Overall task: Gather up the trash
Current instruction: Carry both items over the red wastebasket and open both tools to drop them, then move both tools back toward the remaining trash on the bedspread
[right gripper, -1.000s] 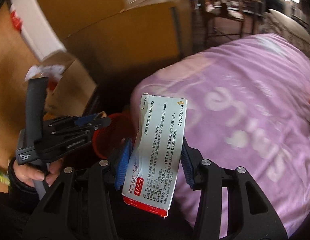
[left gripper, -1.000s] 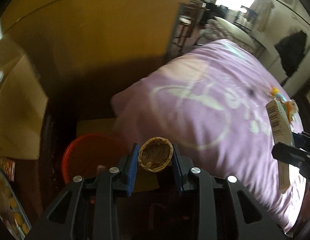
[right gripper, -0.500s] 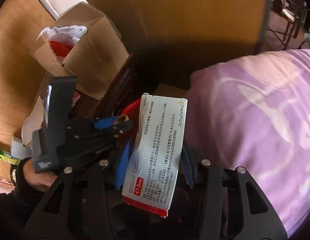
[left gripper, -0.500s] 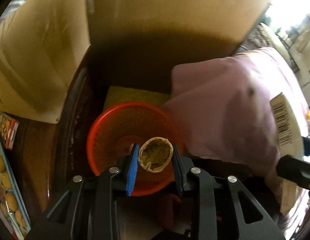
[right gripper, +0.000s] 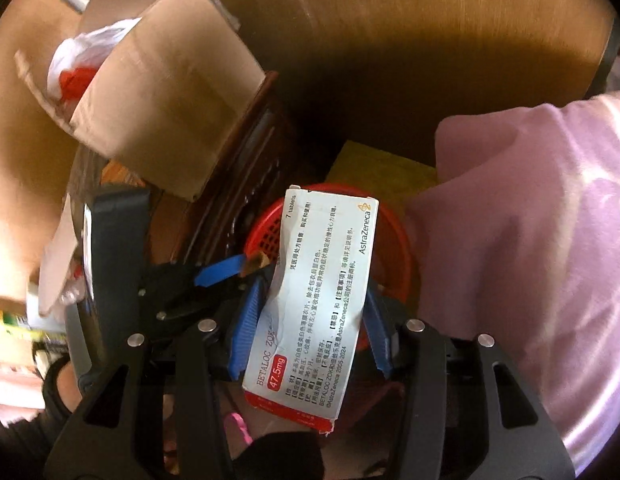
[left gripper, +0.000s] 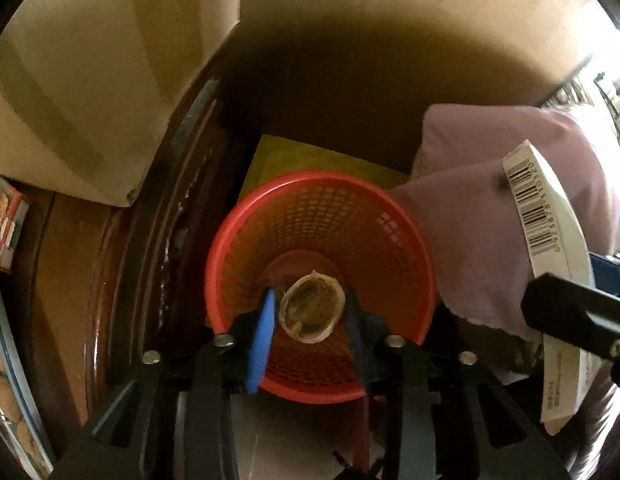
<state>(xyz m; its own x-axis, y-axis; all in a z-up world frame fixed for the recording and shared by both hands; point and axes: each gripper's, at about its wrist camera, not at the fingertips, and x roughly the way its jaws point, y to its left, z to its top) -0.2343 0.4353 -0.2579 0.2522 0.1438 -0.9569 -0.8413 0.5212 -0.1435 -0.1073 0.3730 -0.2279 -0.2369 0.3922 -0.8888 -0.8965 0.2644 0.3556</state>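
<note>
Two pieces of trash hang over a red mesh basket [left gripper: 322,240] wedged between a dark wooden cabinet [left gripper: 121,280] and a pink quilt [right gripper: 530,240]. The left gripper [left gripper: 310,312] has a shallow brown shell-like cup [left gripper: 312,308] between its jaws, which are opening; a gap shows at the left pad, hollow face toward the camera. The right gripper [right gripper: 310,320], jaws also opening, frames a flattened white medicine carton [right gripper: 314,300] whose long axis runs along the fingers, far end over the basket rim, red end nearest the camera. Best practice, judging from here: keep each item centred over the basket mouth, clear of the quilt, before letting go
</note>
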